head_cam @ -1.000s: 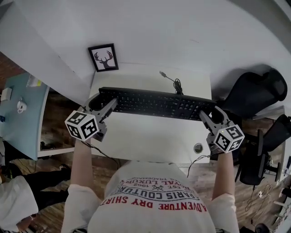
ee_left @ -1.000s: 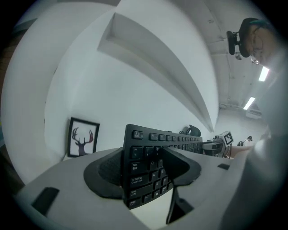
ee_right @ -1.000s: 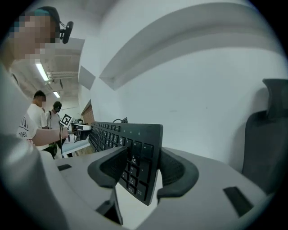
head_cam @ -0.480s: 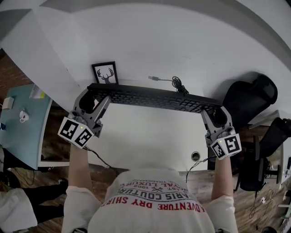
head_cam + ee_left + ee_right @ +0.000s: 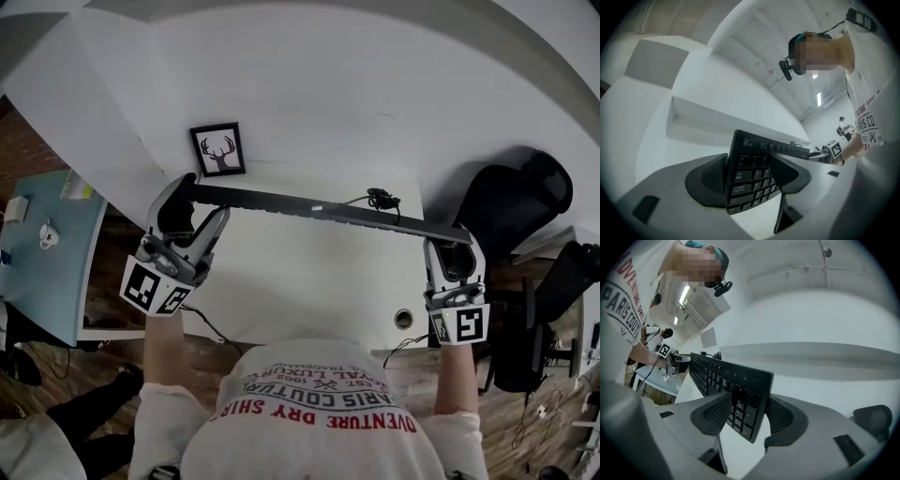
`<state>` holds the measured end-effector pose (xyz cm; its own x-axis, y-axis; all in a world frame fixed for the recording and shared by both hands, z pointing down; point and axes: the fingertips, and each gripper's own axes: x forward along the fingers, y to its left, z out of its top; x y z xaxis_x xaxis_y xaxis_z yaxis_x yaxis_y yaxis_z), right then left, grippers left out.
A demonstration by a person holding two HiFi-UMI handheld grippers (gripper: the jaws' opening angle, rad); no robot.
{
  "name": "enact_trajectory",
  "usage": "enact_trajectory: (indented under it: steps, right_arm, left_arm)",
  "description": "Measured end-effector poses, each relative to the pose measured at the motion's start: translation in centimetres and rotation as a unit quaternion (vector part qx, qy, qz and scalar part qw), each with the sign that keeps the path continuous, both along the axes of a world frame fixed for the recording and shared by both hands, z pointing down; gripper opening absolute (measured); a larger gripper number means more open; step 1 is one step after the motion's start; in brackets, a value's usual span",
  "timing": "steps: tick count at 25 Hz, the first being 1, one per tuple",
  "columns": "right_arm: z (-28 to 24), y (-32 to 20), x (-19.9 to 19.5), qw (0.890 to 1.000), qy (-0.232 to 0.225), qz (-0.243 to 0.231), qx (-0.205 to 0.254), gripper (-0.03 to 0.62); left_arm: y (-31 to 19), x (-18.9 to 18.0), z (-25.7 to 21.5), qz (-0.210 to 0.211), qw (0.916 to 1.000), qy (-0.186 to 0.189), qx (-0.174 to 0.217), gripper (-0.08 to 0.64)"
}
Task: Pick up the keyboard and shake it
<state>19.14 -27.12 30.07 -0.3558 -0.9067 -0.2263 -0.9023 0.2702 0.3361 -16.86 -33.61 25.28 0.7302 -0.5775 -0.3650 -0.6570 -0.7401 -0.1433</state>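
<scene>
Keyboard, long slim black plastic slab, raised edge-on over smooth white tabletop. Clamped at opposite ends by left claw and right claw, mesh-textured dark pads pressing both faces. Thin coiled cable behind.

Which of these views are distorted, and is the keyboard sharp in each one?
Head view: wide-angle bending, the wall edges curve; the keyboard, seen edge-on, is sharp and dark against the white desk. Left gripper view: round fisheye with black corners; near keys sharp, far end tiny. Right gripper view: same fisheye; near keys sharp, light even, no glare.
</scene>
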Motion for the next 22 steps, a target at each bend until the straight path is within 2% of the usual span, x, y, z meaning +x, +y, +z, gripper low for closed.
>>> enact_trajectory:
  steps: [6,12,16,19,22]
  right_arm:
    - [0.3,-0.3,0.0,1.0,0.005,0.004,-0.019,0.242]
    - [-1.4,-0.3,-2.8,0.999,0.034,-0.001,-0.014,0.242]
    - [-3.1,-1.2,-5.9,0.999,0.035,0.007,-0.006,0.242]
    - [-4.1,-0.8,-7.4,0.999,0.047,0.014,0.021,0.242]
    - [-4.3,0.4,-7.6,0.994,0.079,0.025,0.07,0.242]
  left_arm:
    - [-0.4,0.0,0.5,-0.004,0.9998,0.01,-0.014,0.285]
    - [-2.8,-2.5,1.5,-0.01,0.9955,0.079,-0.051,0.301]
    - [-4.8,-4.8,2.4,-0.001,0.9923,0.103,-0.07,0.304]
    - [-5.1,-6.2,2.4,0.011,0.9916,0.115,-0.059,0.305]
    - [-3.7,-6.8,1.7,0.024,0.9932,0.112,-0.018,0.304]
